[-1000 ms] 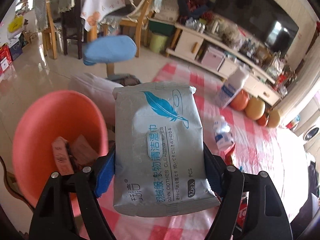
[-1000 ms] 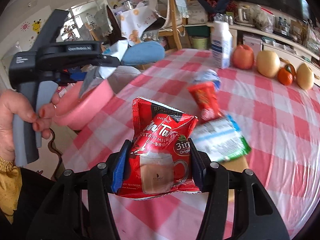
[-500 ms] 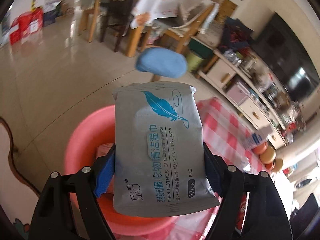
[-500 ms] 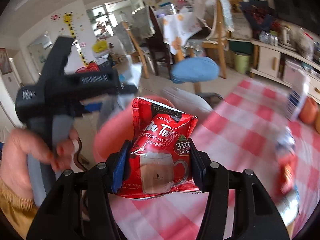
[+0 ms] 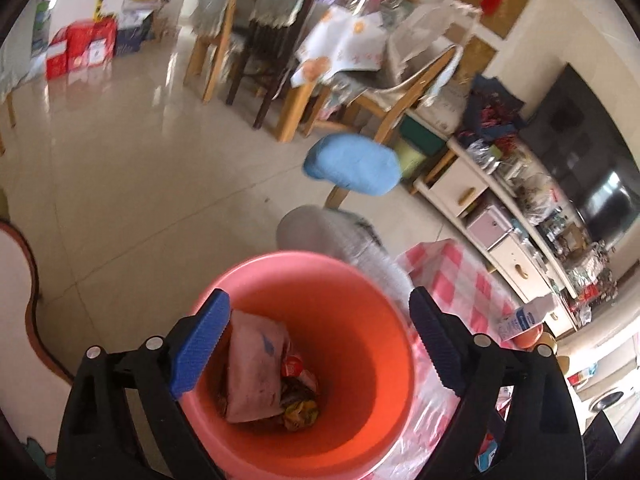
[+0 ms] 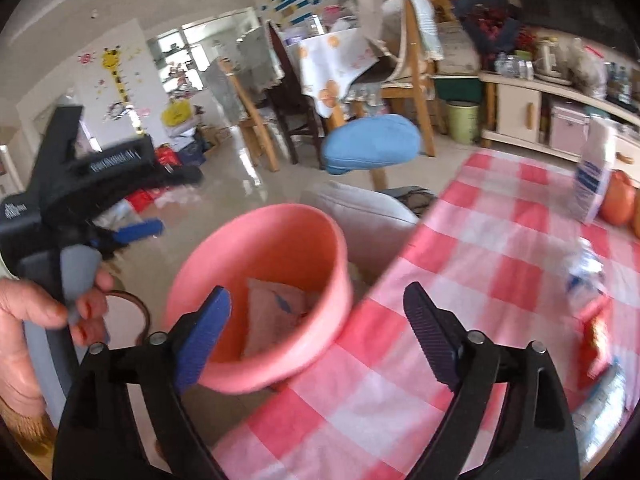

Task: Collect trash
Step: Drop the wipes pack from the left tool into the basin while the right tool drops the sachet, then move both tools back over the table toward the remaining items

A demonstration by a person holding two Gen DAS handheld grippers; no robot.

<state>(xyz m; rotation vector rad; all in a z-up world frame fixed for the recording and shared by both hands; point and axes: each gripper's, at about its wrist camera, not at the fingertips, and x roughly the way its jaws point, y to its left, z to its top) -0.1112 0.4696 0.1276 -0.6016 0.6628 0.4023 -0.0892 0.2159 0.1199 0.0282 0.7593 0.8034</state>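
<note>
A pink bucket (image 5: 360, 320) stands just below my left gripper (image 5: 318, 314). Its jaws are opening wide, with nothing between the blue pads. A grey wipes pack (image 5: 256, 368) lies inside the bucket on crumpled wrappers, with a red wrapper (image 5: 294, 366) beside it. In the right wrist view the bucket (image 6: 260, 372) sits at the table's corner, and the wipes pack (image 6: 276, 312) shows inside. My right gripper (image 6: 316, 306) hovers over the bucket's near rim. Its jaws are also opening and hold nothing. A hand (image 6: 24, 320) grips the left tool at the left edge.
On the red-checked table (image 6: 460, 280), a red wrapper (image 6: 596, 340), a crumpled clear bottle (image 6: 584, 272) and a packet (image 6: 604, 400) lie at the right. A carton (image 6: 596, 172) and fruit (image 6: 620, 200) stand behind. A blue chair seat (image 6: 372, 144) and grey cushion (image 6: 368, 216) are beyond the bucket.
Both grippers swung from the table to over the bucket, then opened. The wipes pack left the left jaws and lies in the bucket. The red tea sachet left the right jaws.
</note>
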